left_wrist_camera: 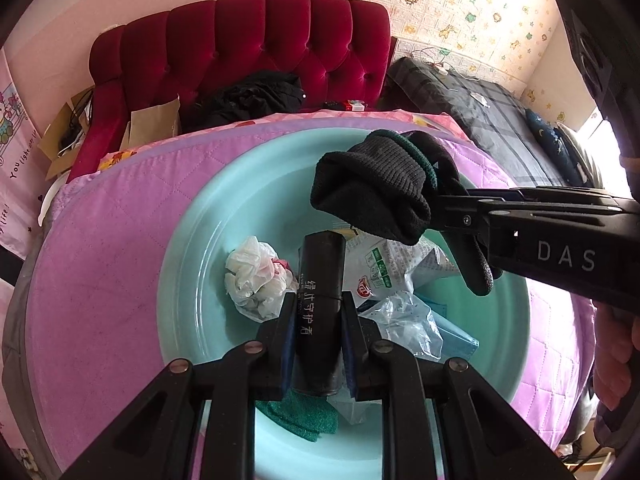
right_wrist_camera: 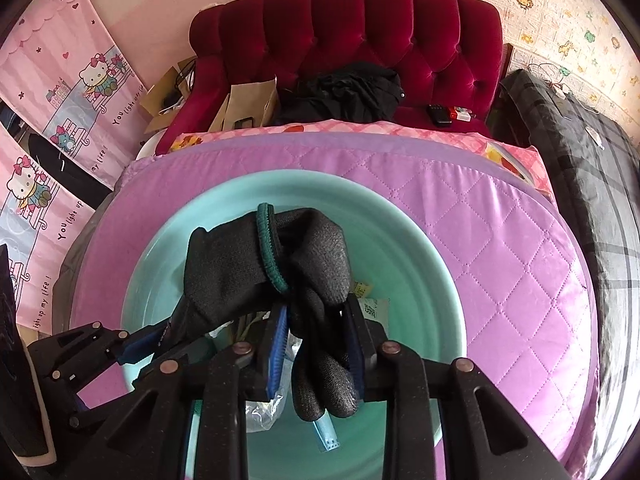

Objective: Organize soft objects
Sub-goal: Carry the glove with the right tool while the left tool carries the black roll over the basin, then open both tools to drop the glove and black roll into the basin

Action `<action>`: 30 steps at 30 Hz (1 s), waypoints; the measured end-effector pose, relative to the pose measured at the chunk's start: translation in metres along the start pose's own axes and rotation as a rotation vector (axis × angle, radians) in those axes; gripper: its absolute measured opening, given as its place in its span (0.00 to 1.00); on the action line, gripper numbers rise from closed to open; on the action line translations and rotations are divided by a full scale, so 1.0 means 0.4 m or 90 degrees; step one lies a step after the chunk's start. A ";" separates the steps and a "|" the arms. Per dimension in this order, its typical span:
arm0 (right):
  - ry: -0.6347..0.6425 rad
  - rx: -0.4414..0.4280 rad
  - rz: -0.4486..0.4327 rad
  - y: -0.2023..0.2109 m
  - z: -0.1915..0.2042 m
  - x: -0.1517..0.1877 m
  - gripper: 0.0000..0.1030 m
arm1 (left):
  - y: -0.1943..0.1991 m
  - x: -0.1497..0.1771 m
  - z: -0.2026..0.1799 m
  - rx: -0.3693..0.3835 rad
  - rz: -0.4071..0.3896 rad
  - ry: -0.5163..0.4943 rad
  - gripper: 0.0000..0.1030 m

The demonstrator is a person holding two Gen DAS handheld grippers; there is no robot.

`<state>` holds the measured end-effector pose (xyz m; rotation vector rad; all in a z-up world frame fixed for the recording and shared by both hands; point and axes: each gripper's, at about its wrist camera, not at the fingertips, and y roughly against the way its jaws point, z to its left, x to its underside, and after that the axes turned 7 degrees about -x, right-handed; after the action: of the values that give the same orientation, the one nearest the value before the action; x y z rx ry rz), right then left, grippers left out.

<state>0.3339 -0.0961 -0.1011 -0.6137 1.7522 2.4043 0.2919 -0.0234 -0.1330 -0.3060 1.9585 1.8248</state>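
A teal basin [left_wrist_camera: 192, 240] sits on a purple quilted mat [left_wrist_camera: 100, 260]. My left gripper [left_wrist_camera: 318, 300] is shut on a black roll with white Chinese lettering [left_wrist_camera: 320, 280] and holds it over the basin. My right gripper [right_wrist_camera: 316, 316] is shut on a black knit glove with a green cuff [right_wrist_camera: 240, 272], held above the basin [right_wrist_camera: 400, 248]; the glove also shows in the left wrist view [left_wrist_camera: 372, 188]. In the basin lie a crumpled white plastic bag [left_wrist_camera: 256, 276], a printed snack packet [left_wrist_camera: 380, 272], clear plastic [left_wrist_camera: 404, 320] and a green scrub pad [left_wrist_camera: 300, 416].
A red tufted sofa [left_wrist_camera: 248, 52] stands behind the mat, with black clothing [left_wrist_camera: 248, 100] and a paper bag [left_wrist_camera: 154, 120] on it. A dark plaid bed [left_wrist_camera: 500, 116] is at the right. Pink cartoon posters [right_wrist_camera: 52, 128] hang at the left.
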 end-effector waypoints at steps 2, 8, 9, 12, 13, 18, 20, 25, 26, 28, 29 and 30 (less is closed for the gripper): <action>0.000 0.001 -0.001 -0.003 -0.001 -0.002 0.38 | -0.006 -0.001 0.002 -0.002 0.001 0.002 0.22; -0.008 0.011 -0.014 0.008 -0.005 -0.001 0.65 | -0.010 -0.002 -0.002 -0.015 0.001 0.001 0.43; -0.009 0.016 -0.017 0.012 -0.006 0.000 0.74 | -0.010 -0.001 -0.003 -0.022 0.000 0.000 0.65; -0.019 0.022 -0.028 0.023 -0.013 0.004 0.91 | -0.010 0.003 -0.004 -0.034 0.003 0.005 0.89; -0.022 0.027 -0.027 0.025 -0.015 0.006 0.95 | -0.009 0.005 -0.002 -0.034 0.003 0.010 0.94; -0.030 0.050 -0.014 0.022 -0.028 0.026 1.00 | -0.001 0.015 0.004 -0.062 -0.007 0.023 1.00; -0.032 0.055 -0.013 0.025 -0.030 0.035 1.00 | 0.004 0.019 0.006 -0.066 -0.009 0.025 1.00; -0.032 0.060 -0.013 0.046 -0.027 0.057 1.00 | 0.021 0.030 0.004 -0.080 -0.013 0.020 1.00; -0.033 0.060 -0.013 0.051 -0.026 0.060 1.00 | 0.026 0.032 0.003 -0.082 -0.013 0.019 1.00; -0.031 0.064 -0.016 0.066 -0.022 0.068 1.00 | 0.037 0.037 -0.001 -0.087 -0.013 0.018 1.00; -0.030 0.066 -0.018 0.074 -0.020 0.073 1.00 | 0.043 0.039 -0.003 -0.089 -0.012 0.017 1.00; -0.029 0.068 -0.019 0.083 -0.016 0.078 1.00 | 0.050 0.041 -0.005 -0.089 -0.012 0.017 1.00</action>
<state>0.2968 -0.1177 -0.0852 -0.5637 1.8248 2.2699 0.2682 -0.0209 -0.1227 -0.3932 1.8417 1.9586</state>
